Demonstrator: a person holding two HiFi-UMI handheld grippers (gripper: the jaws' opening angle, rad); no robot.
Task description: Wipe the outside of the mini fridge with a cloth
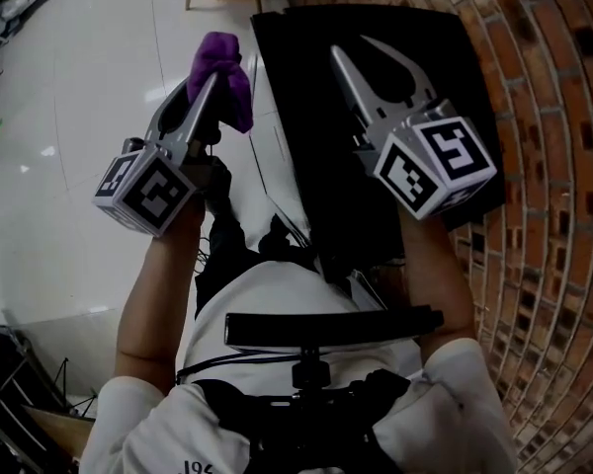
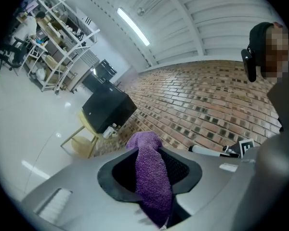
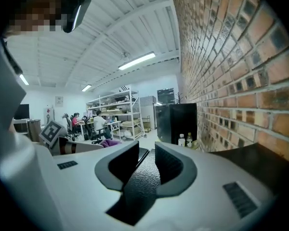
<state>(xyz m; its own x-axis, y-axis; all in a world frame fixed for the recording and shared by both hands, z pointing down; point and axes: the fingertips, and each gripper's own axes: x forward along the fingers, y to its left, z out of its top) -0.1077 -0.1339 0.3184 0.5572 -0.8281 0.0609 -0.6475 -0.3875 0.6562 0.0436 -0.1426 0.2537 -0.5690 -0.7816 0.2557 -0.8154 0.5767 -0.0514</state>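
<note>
The black mini fridge (image 1: 295, 87) stands against a brick wall, and I see its top from above. My left gripper (image 1: 210, 79) hangs left of the fridge, over the floor. It is shut on a purple cloth (image 1: 224, 65). In the left gripper view the cloth (image 2: 151, 172) sits squeezed between the pads and bulges past the tips. My right gripper (image 1: 350, 45) hovers over the fridge top with its jaws apart and nothing between them. In the right gripper view the textured black fridge top (image 3: 143, 179) shows through the gap of the right gripper (image 3: 147, 163).
A brick wall (image 1: 549, 117) runs along the right of the fridge. A white glossy floor (image 1: 79, 77) lies to the left. Farther off, a black box (image 2: 108, 107) sits on a yellow chair (image 2: 79, 141). Shelving (image 2: 58, 37) and seated people (image 3: 98, 121) are in the distance.
</note>
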